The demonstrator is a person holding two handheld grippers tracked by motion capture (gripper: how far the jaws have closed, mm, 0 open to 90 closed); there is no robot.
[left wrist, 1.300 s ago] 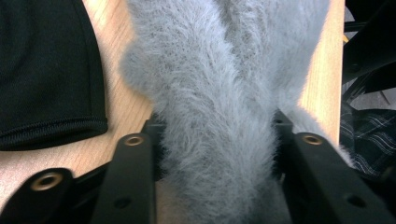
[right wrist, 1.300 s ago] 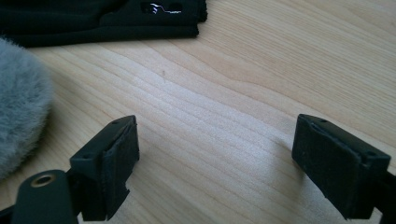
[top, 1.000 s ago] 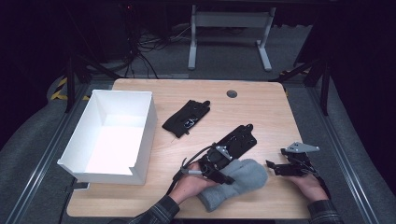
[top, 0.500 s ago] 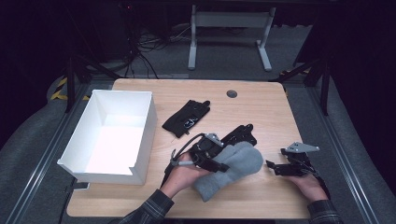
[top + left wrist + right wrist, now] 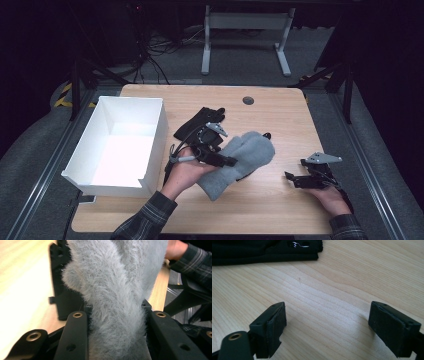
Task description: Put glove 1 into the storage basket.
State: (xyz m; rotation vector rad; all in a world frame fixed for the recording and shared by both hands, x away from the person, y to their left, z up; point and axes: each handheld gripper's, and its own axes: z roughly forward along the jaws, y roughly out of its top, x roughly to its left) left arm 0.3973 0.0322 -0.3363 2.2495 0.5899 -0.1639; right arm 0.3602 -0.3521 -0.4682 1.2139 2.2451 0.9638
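Box: the white box is sitting empty at the desk's left.
Mitten: the grey mitten is slanting, fingertip end toward upper right.
Left tool: gripping the mitten.
Right tool: gaping wide, holding nothing.

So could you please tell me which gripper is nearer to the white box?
The left gripper: it holds the grey mitten just right of the white box. The right gripper rests open near the table's right edge.
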